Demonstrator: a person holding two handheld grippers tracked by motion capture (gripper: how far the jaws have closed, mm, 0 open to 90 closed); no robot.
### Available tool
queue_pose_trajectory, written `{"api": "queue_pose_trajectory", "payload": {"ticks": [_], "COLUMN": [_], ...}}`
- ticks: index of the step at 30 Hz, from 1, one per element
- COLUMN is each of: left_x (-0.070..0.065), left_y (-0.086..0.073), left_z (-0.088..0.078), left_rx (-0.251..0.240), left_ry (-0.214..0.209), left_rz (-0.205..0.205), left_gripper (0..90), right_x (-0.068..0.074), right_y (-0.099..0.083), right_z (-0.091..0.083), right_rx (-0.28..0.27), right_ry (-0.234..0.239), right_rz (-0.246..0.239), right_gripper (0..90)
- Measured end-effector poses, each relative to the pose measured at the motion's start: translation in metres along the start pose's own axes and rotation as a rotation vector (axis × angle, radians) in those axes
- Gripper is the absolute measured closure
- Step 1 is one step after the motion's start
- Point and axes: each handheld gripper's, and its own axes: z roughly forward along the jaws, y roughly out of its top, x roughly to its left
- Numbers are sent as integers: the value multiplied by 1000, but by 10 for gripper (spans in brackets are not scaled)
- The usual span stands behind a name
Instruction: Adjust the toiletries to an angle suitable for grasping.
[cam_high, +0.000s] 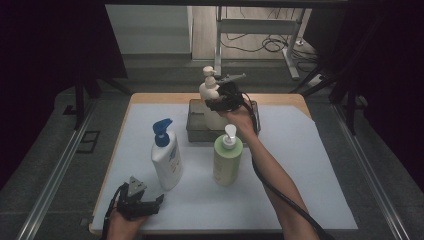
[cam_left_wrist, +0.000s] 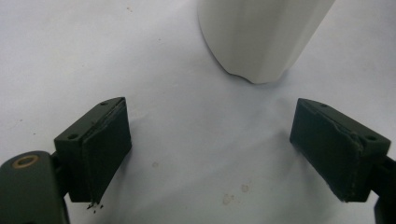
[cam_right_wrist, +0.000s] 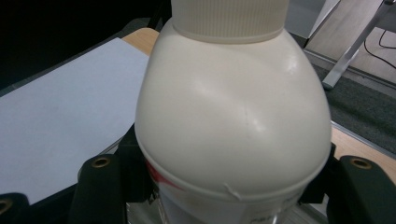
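Three pump bottles (cam_high: 167, 155) (perhaps one tray (cam_high: 196, 131))

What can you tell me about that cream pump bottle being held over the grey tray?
The cream pump bottle looks like smooth, slightly glossy plastic, with rounded shoulders, a ribbed collar and a pump head on top. A label with a red mark sits low on its body. It stands upright in or just above the grey tray, clamped on both sides by the right gripper.

Blocking mid-frame: 2 upright bottles, blue-pump bottle (cam_high: 166, 159) and green bottle (cam_high: 227, 159), narrow gap between. Grey tray (cam_high: 196, 125) behind. Open mat (cam_high: 310, 170) at lower right.
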Motion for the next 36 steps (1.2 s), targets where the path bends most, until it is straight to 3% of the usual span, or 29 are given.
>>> {"api": "queue_pose_trajectory", "payload": {"ticks": [10,36], "left_x": [0,0], "left_y": [0,0], "left_z": [0,0], "left_rx": [0,0], "left_ry": [0,1], "left_rz": [0,0], "left_gripper": [121,121], "right_x": [5,0], "right_y": [-8,-34], "right_z": [-1,-9], "right_rx": [4,18], "right_ry": [13,25], "right_rz": [-11,0], "right_gripper": [376,366]}}
